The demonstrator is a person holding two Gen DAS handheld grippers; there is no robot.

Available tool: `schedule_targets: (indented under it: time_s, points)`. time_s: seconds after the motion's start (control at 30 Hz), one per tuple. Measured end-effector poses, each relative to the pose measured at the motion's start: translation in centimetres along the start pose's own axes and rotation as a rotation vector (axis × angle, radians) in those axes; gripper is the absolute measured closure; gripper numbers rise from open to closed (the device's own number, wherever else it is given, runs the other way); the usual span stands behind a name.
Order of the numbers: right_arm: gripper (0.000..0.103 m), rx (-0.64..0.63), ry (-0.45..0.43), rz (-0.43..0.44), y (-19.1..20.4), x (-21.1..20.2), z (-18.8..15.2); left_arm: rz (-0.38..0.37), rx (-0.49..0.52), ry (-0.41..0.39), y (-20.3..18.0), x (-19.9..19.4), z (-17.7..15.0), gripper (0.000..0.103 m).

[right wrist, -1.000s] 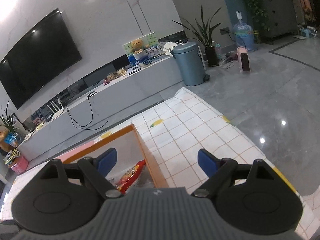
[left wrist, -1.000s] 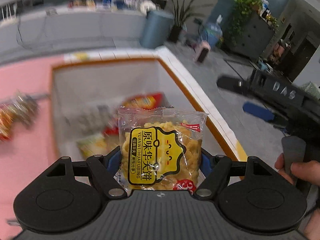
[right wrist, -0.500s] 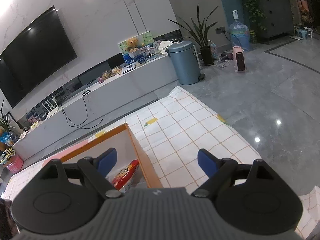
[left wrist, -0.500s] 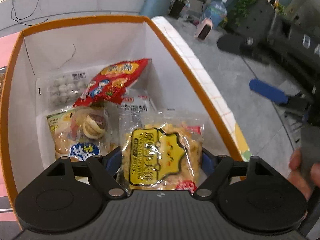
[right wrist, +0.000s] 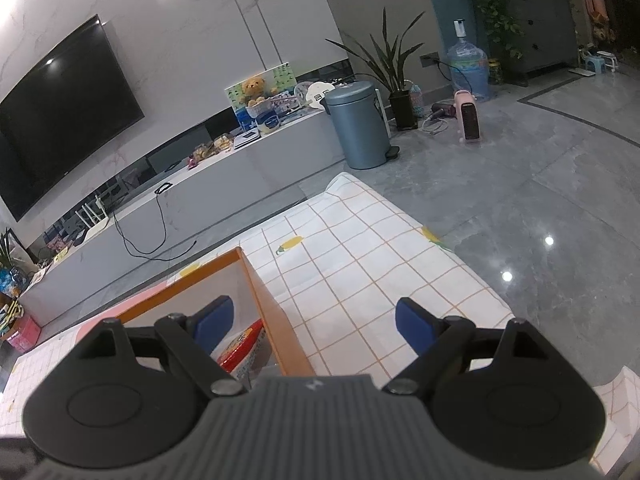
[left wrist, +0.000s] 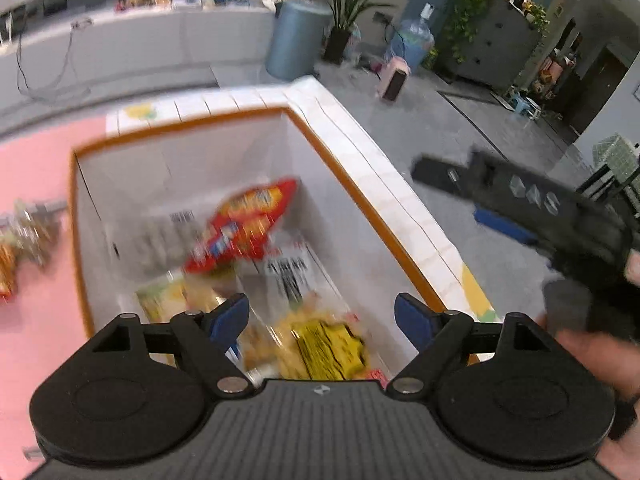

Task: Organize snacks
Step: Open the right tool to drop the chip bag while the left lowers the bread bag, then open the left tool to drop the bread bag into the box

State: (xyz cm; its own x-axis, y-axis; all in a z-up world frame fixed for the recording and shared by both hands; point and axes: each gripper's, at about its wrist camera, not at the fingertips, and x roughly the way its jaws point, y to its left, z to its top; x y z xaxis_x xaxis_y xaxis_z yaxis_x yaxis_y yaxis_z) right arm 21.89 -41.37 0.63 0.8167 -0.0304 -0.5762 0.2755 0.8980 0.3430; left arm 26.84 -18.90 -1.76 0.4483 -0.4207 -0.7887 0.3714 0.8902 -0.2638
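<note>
Premises: a home living room. Evidence in the right wrist view: a wall-mounted TV (right wrist: pixel 64 116) on a marble-look wall, a long low media cabinet (right wrist: pixel 208 184) carrying a teddy bear (right wrist: pixel 253 89) and clutter, a pedal bin (right wrist: pixel 358 126), a potted plant (right wrist: pixel 394 76), a water jug (right wrist: pixel 467 65) and a small pink heater (right wrist: pixel 469 117) on a glossy grey tiled floor (right wrist: pixel 540 200). The left wrist view confirms a grey drawer chest (left wrist: pixel 494 42) draped with trailing greenery.

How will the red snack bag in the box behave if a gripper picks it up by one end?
The red snack bag looks like thin glossy film, so probably slippery and crinkly between the pads. It leans propped on other packets in the orange-rimmed box, suggesting it is light. Held by one end it would likely droop. The picture is blurred, so details are uncertain.
</note>
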Motion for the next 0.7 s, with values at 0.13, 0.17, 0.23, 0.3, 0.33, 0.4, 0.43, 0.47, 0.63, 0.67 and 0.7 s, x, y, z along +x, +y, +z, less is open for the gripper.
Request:
schedule_targets:
  time_s: [0.13,0.17,0.23,0.3,0.33,0.4,0.43,0.47,0.63,0.67,0.7]
  points:
    - [0.017,0.002,0.004,0.01,0.0,0.2,0.0,0.128,0.044,0.062,-0.4,3.2,1.7,0.072]
    - [0.017,0.003,0.006,0.013,0.0,0.3,0.0,0.128,0.053,0.082,-0.4,4.1,2.0,0.079]
    - [0.017,0.007,0.012,0.014,-0.2,0.5,0.0,0.128,0.047,0.1,-0.2,5.0,2.3,0.089]
    - [0.017,0.008,0.015,0.011,-0.4,0.6,0.1,0.125,0.01,0.094,0.2,5.8,2.9,0.091]
    - [0.017,0.007,0.015,0.008,-0.4,0.7,0.1,0.12,-0.008,0.09,0.4,6.2,3.1,0.091]
    - [0.017,0.006,0.015,0.001,-0.4,0.8,0.2,0.117,-0.04,0.105,0.6,7.8,4.0,0.091]
    - [0.017,0.004,0.016,0.001,-0.3,0.8,0.1,0.11,-0.057,0.127,0.8,8.7,4.6,0.093]
    - [0.017,0.003,0.017,0.001,-0.2,0.9,0.1,0.107,-0.083,0.148,1.0,9.6,5.0,0.095]
    - [0.017,0.002,0.022,0.002,-0.1,1.0,0.1,0.144,-0.193,0.155,2.2,12.2,6.7,0.096]
    - [0.017,0.003,0.021,0.002,-0.1,1.0,0.1,0.132,-0.2,0.147,2.4,12.2,6.8,0.096]
    - [0.017,0.003,0.021,0.002,-0.1,1.0,0.1,0.115,-0.208,0.14,2.6,12.1,6.8,0.096]
